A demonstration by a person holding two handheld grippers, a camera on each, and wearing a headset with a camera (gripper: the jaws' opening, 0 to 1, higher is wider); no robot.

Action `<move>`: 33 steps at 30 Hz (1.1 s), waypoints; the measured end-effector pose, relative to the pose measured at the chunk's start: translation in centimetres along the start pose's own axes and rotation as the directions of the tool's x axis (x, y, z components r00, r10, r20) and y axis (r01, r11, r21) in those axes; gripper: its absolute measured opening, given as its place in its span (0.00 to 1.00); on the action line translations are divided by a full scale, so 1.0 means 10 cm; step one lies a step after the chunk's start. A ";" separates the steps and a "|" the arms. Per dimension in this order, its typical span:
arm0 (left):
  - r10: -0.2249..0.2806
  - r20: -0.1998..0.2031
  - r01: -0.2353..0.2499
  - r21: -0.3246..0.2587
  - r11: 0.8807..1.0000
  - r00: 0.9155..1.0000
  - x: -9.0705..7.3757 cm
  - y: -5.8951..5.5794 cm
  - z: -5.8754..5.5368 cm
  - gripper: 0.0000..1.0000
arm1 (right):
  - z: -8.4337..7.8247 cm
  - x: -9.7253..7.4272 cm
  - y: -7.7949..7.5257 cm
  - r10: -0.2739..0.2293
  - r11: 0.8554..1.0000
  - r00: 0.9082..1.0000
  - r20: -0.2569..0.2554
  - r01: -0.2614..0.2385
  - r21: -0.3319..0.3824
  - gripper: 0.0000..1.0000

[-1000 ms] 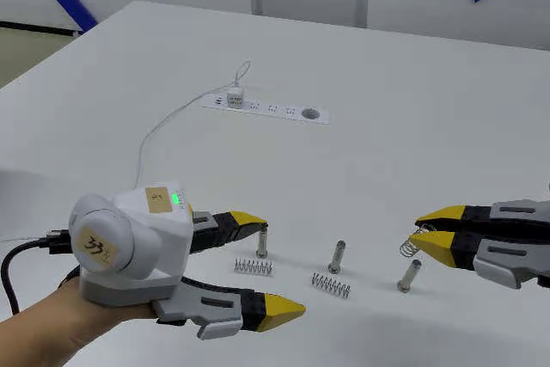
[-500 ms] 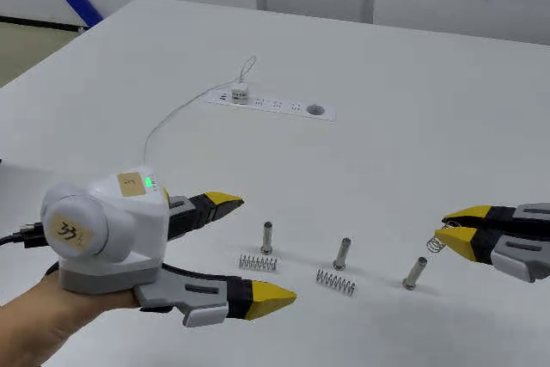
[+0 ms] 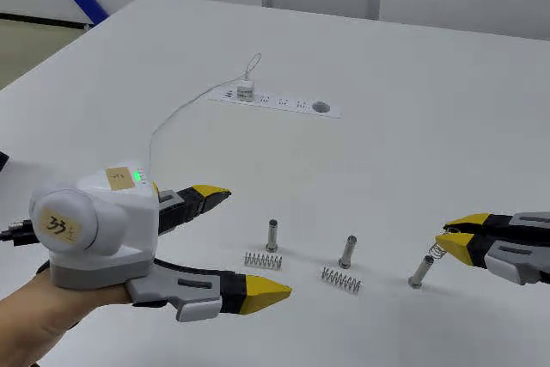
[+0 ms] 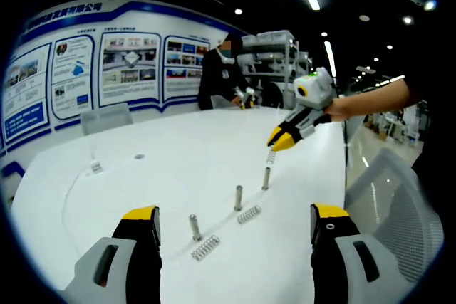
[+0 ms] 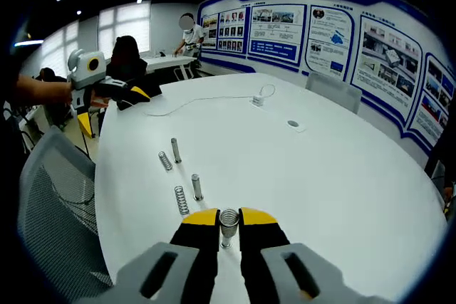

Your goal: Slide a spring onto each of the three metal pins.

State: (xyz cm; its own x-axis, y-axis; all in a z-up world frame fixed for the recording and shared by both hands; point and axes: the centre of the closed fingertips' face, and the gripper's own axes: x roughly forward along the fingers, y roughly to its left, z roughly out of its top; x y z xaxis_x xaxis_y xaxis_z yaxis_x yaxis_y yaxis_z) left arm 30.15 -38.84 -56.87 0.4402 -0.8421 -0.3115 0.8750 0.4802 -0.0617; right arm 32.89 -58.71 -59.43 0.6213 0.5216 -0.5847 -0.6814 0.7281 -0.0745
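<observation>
My right gripper [image 3: 449, 242] is clamped on a spring [image 3: 437, 250], holding it just above the top of the right-hand pin [image 3: 421, 271], which stands on the white worktop [image 3: 387, 152]. My left gripper [image 3: 249, 242] hangs wide open and empty. One loose spring [image 3: 262, 259] lies beside the left pin [image 3: 271, 235], and a second loose spring [image 3: 340, 278] lies beside the middle pin [image 3: 347, 252].

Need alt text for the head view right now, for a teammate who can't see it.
The right gripper, shut on a small metal coil spring, holds it at the top of the rightmost upright metal pin on the white table. The left gripper hangs open near the left pin and middle pin, each with a loose spring lying beside it.
</observation>
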 end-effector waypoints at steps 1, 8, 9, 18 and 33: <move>0.002 -0.001 -0.002 -0.001 1.000 1.000 0.00 0.00 0.00 0.89 | 0.00 0.01 0.00 0.002 1.000 1.000 -0.003 -0.002 0.002 0.10; 0.017 0.006 -0.017 -0.012 1.000 1.000 -0.03 0.04 0.00 0.91 | -0.05 0.05 0.00 -0.002 1.000 1.000 -0.022 0.002 -0.004 0.10; 0.018 0.004 -0.018 -0.013 1.000 1.000 -0.03 0.05 0.00 0.91 | -0.05 0.06 0.01 0.000 1.000 1.000 -0.023 -0.001 -0.002 0.10; 0.025 0.006 -0.025 -0.018 1.000 1.000 -0.04 0.07 0.00 0.91 | -0.10 0.09 0.01 -0.002 1.000 0.999 -0.047 0.002 0.004 0.11; 0.033 -0.003 -0.033 -0.028 0.999 0.999 -0.06 0.08 -0.04 0.92 | -0.24 0.21 0.04 0.002 1.000 0.997 -0.079 -0.002 0.006 0.11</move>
State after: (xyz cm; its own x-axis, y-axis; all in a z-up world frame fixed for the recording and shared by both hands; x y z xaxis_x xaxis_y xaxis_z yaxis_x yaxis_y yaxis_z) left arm 30.53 -37.82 -57.09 0.4684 -0.8250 -0.3161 0.8538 0.5147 -0.0780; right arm 33.05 -58.37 -62.62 0.5871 0.4864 -0.6471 -0.6802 0.7298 -0.0686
